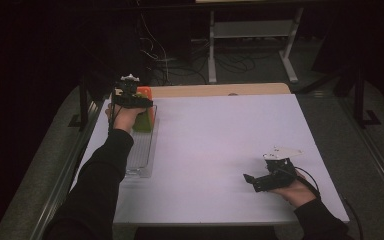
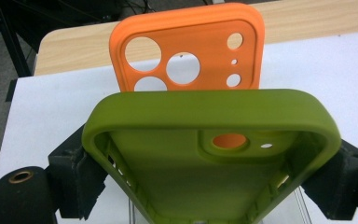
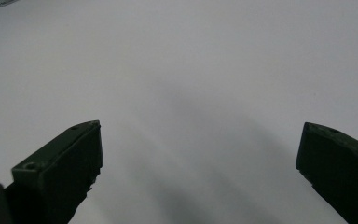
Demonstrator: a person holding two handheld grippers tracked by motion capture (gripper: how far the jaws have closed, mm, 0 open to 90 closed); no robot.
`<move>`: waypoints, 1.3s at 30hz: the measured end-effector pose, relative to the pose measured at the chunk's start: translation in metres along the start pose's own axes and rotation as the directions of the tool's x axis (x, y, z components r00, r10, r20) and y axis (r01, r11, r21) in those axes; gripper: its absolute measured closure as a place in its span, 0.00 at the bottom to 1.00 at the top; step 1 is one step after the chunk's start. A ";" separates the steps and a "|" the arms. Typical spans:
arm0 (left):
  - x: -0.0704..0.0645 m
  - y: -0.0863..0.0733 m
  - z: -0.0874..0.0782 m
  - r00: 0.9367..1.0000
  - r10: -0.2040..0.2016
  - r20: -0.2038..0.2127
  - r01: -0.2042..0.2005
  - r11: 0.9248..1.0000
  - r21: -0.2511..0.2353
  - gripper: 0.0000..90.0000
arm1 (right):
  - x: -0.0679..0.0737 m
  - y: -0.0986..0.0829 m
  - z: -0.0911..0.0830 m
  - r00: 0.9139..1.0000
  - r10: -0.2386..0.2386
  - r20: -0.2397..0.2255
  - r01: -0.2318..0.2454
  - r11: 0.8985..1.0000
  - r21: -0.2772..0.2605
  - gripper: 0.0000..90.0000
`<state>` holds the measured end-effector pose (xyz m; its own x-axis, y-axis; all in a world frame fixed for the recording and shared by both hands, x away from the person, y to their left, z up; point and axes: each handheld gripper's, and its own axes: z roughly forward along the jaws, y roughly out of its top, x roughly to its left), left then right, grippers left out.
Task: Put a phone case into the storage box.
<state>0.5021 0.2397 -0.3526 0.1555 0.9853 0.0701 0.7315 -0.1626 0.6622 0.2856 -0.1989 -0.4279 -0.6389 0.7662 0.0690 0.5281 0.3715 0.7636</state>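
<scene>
The olive-green soft silicone phone case (image 2: 214, 154) shows its hollow inside in the left gripper view: a raised rim all round, a rounded camera opening near its top, small cut-outs along the side walls. Just behind it, at twelve o'clock, stands the orange silicone phone case (image 2: 191, 44), upright, with three large round holes and three small ones. Both sit at the far end of a clear plastic slotted rack (image 1: 141, 152) at the worktop's left edge, about ten o'clock from the centre in the high view.

The white worktop (image 1: 215, 150) is otherwise bare; a strip of pale wood (image 1: 220, 90) shows along its far edge. The room beyond is dark, with cables on the floor and the white legs of another table (image 1: 250, 45).

The left gripper (image 1: 130, 97) has its fingers (image 2: 77, 179) pressed on the green case's two long sides, holding it. The right gripper (image 1: 265, 180) rests low at four o'clock, well apart from both cases, its fingers (image 3: 60, 168) spread wide over bare white surface
</scene>
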 end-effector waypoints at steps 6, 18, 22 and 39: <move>0.000 0.000 0.002 1.000 -0.007 0.019 0.007 1.000 0.002 0.04 | 0.001 0.000 0.001 1.000 0.002 -0.002 -0.002 1.000 0.002 0.00; 0.002 0.002 0.001 0.998 -0.019 0.055 0.021 0.999 -0.030 0.02 | 0.001 0.001 0.001 1.000 0.000 0.000 0.000 1.000 -0.002 0.00; 0.005 0.001 -0.004 0.997 -0.007 0.073 0.010 0.999 -0.033 0.02 | 0.001 0.000 0.001 1.000 -0.002 -0.001 0.002 1.000 0.004 0.00; 0.005 -0.005 -0.047 0.959 0.112 0.259 -0.096 0.993 -0.074 0.02 | -0.001 0.003 0.003 1.000 -0.006 -0.005 0.006 1.000 -0.004 0.00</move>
<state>0.4680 0.2475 -0.3206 0.4029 0.9138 -0.0521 0.6622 -0.2517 0.7058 0.2897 -0.1974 -0.4275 -0.6449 0.7613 0.0672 0.5215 0.3741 0.7669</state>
